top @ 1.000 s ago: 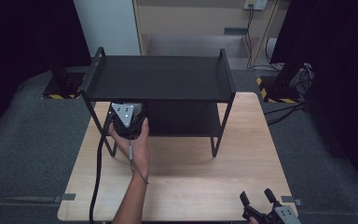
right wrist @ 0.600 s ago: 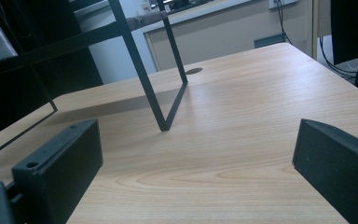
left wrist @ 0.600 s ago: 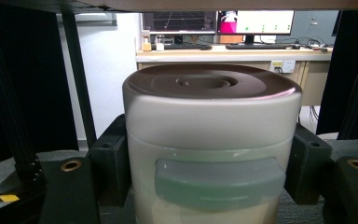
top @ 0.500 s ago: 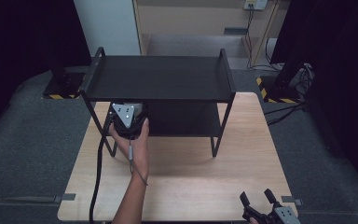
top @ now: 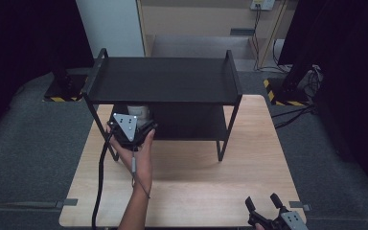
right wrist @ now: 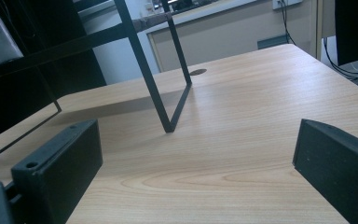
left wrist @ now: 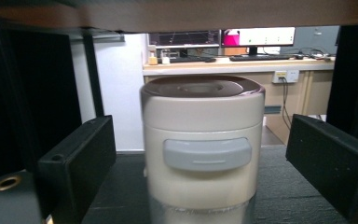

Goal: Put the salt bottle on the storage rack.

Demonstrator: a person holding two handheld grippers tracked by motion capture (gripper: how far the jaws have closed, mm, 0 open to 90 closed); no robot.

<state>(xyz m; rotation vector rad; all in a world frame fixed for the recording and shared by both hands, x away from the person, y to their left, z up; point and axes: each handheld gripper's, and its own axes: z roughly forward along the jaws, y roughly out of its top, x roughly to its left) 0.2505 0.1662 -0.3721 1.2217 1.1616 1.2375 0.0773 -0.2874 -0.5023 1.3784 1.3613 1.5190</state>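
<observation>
One cup (left wrist: 203, 149), one black rack (top: 165, 80) with two shelves, one wooden table (top: 206, 191), two grippers. The cup is a cream cylinder, smooth plastic, with a brownish round lid and a grey rounded tab on its front; it stands upright on the rack's lower shelf at the left end, under the top shelf, its top peeking out in the high view. The left gripper (left wrist: 200, 177) reaches in at it; its jaws have just been opening and now stand spread on either side of the cup, a gap at each side, not pressing it. The right gripper (top: 264, 207) rests at the table's near right corner, well apart from the rack, jaws spread with nothing between. The rack is thin matte metal with angular legs; the table is light wood grain, a rounded rectangle.
</observation>
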